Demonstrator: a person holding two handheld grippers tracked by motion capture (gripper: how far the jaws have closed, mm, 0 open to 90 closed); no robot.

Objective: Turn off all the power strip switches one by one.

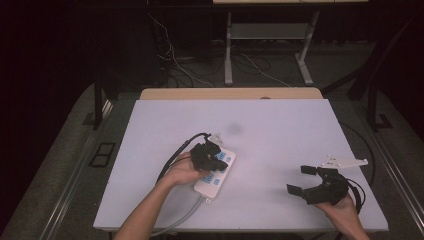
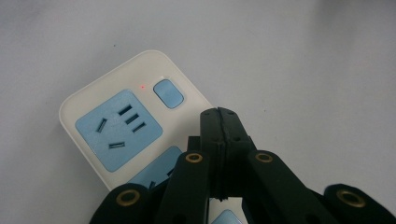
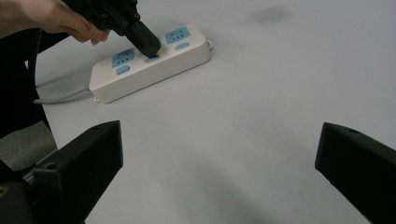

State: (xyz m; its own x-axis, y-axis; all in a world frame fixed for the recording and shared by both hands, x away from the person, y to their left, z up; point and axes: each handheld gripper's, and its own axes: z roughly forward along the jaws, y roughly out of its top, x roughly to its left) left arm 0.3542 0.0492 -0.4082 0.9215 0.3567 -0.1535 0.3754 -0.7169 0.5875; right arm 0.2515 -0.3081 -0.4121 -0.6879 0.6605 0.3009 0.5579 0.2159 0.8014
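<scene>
White power strip (image 1: 216, 172) with blue sockets, lying slantwise on the white table (image 1: 280, 135), left of centre and toward the near edge (grey cord trailing off that edge). Left gripper (image 1: 218, 159) closed tight, jaws pressed together with nothing between, tips down on a blue switch of the strip. Right gripper (image 1: 301, 179) spread wide, empty, near the table's near right corner, well apart from the strip.

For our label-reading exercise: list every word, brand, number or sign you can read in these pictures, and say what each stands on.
None can be read.
White power strip with blue sockets and blue push-buttons: no print on its casing; a small red light glows beside one button.
White tabletop: no writing.
Black grippers: no legible marks.
</scene>
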